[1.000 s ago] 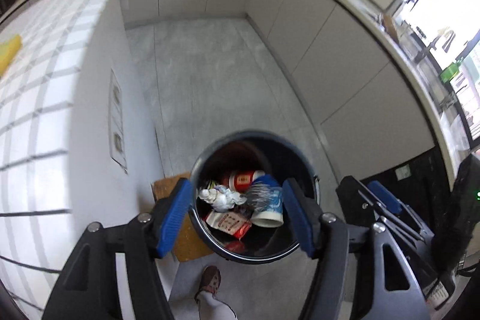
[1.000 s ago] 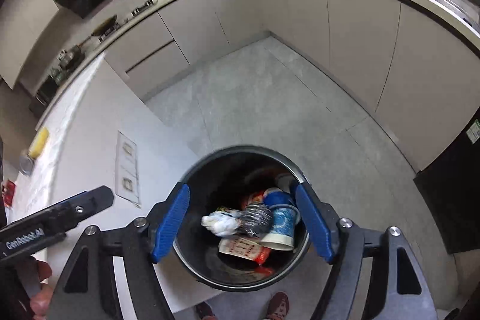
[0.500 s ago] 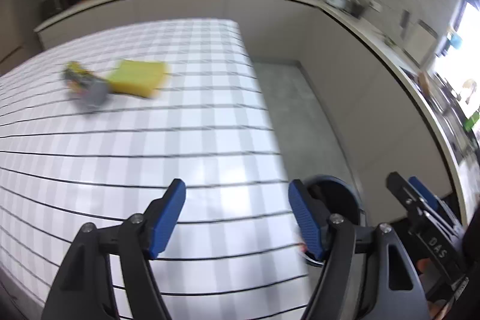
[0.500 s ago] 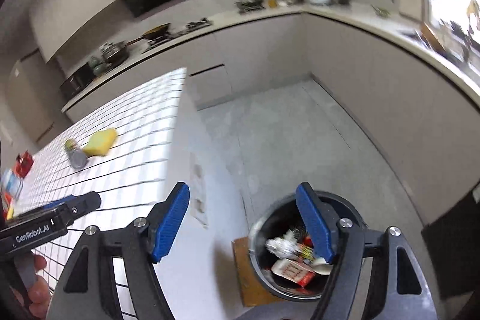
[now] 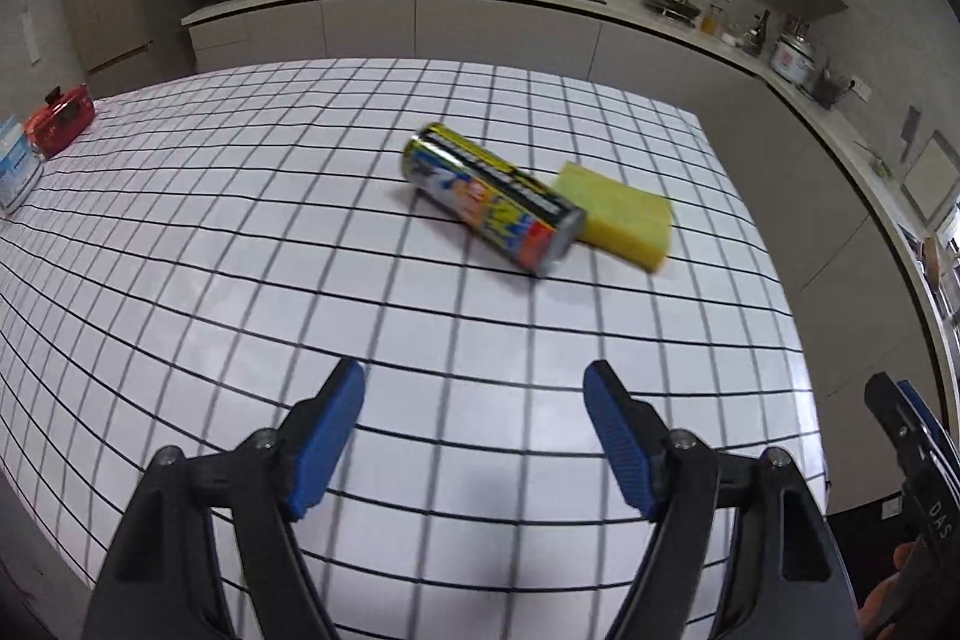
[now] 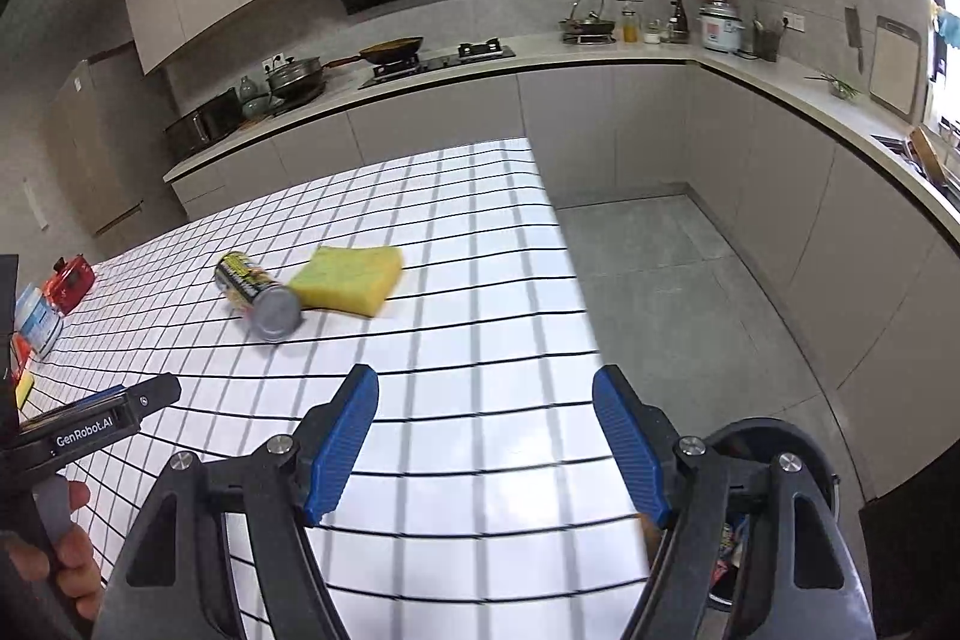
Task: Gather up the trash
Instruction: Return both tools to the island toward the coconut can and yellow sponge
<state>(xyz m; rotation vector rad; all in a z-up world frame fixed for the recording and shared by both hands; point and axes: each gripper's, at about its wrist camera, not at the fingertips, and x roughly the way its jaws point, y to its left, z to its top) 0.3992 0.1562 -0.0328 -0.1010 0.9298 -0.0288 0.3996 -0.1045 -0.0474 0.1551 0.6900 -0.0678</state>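
Kitchen cabinets and a stove run along the back wall, and a white counter point(image 5: 240, 244) with a black grid fills the left wrist view. On it a can point(image 5: 492, 205) lies on its side, its far end pointing away to the left and its flat base towards the camera. A yellow sponge point(image 5: 618, 214) lies just beside the can's near end; whether they touch cannot be told. The left gripper point(image 5: 474, 436) hangs above the near part of the counter, jaws spread wide with nothing between them. Well apart at the far left edge stand a red box point(image 5: 60, 127) and a white tub point(image 5: 15, 166).

From the right wrist view, the can point(image 6: 258, 295) and sponge point(image 6: 351, 280) sit left of centre, and the right gripper point(image 6: 486, 439) is likewise spread and empty. The bin point(image 6: 780, 436) stands on the floor beside the counter's end, partly hidden behind the right finger, with some rubbish visible inside.

The can looks like the next piece to collect, and the left gripper is better lined up with it. A good approach would bring the fingers down across the can's round body, not along its length, gripping near the middle so it cannot roll or tip. Keeping the right-hand finger clear of the sponge matters, since a nudge there could push the can away.
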